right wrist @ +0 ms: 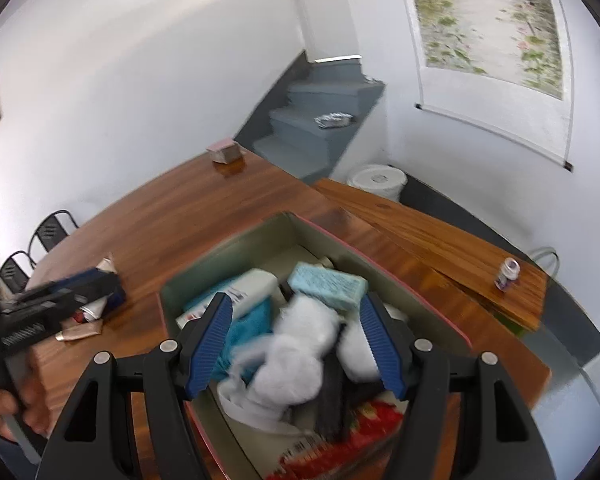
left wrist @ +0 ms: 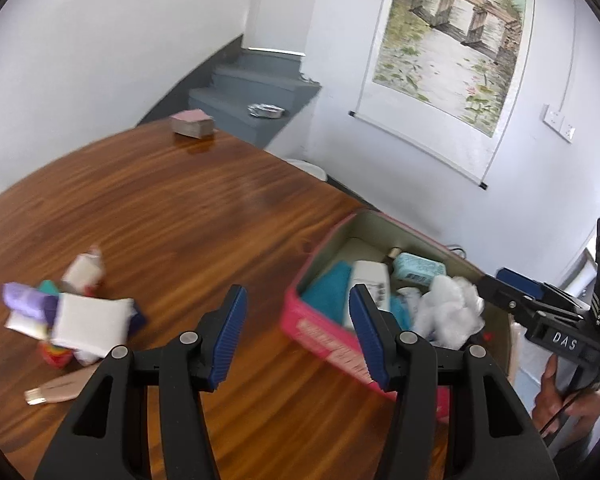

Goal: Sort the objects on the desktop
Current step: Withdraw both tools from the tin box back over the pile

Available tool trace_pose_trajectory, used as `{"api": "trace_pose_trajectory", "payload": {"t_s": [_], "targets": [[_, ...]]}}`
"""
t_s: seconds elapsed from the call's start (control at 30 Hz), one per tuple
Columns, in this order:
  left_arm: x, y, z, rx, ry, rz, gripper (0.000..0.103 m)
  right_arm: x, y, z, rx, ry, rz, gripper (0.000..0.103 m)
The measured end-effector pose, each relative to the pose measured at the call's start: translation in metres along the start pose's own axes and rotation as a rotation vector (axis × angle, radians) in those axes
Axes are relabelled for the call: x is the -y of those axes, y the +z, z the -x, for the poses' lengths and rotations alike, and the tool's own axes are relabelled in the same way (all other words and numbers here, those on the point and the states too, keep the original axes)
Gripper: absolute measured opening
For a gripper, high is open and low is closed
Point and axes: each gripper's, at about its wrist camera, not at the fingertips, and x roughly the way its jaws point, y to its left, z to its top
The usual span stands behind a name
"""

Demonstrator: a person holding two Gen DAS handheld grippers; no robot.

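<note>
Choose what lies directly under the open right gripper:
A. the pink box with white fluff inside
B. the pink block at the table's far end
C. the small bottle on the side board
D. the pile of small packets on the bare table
A: in the right wrist view, the right gripper hangs open over the pink box, white fluff between its fingers.

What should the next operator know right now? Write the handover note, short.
Left gripper: open, empty, over the table between the loose pile and the pink box.
Right gripper: open, empty, above the box.
Done: teal cloth, white bottle, light blue pack and white wad lie in the box.
Left: the pile, beige tube, small bottle on the side board.
</note>
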Motion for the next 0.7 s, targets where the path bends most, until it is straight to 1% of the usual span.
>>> {"api": "trace_pose_trajectory", "payload": {"t_s": [0.1,0.2,0.3,0.37,0.47,0.6,0.7], "targets": [[-0.020,-0.003,0.015,0.013,0.013,0.022,0.057,-0.004,-0.006,0.001,-0.018,-0.007,-0.033,0.071],[-0.038,-0.007,0.025,0.018,0.039,0.032,0.057,-0.019,-0.009,0.003,-0.017,0.008,-0.023,0.071],[-0.060,-0.014,0.033,0.007,0.074,0.051,0.057,-0.042,-0.011,0.007,-0.008,0.040,0.006,0.071],[-0.077,-0.018,0.037,0.000,0.103,0.075,0.057,-0.057,-0.013,0.009,0.000,0.059,0.029,0.074],[-0.098,-0.022,0.043,-0.008,0.133,0.107,0.057,-0.081,-0.016,0.008,0.002,0.081,0.065,0.075],[-0.128,-0.029,0.048,-0.016,0.172,0.144,0.057,-0.105,-0.024,0.002,-0.028,0.128,0.105,0.075],[-0.143,-0.036,0.048,-0.036,0.193,0.161,0.057,-0.121,-0.031,-0.005,-0.056,0.156,0.128,0.075]]}}
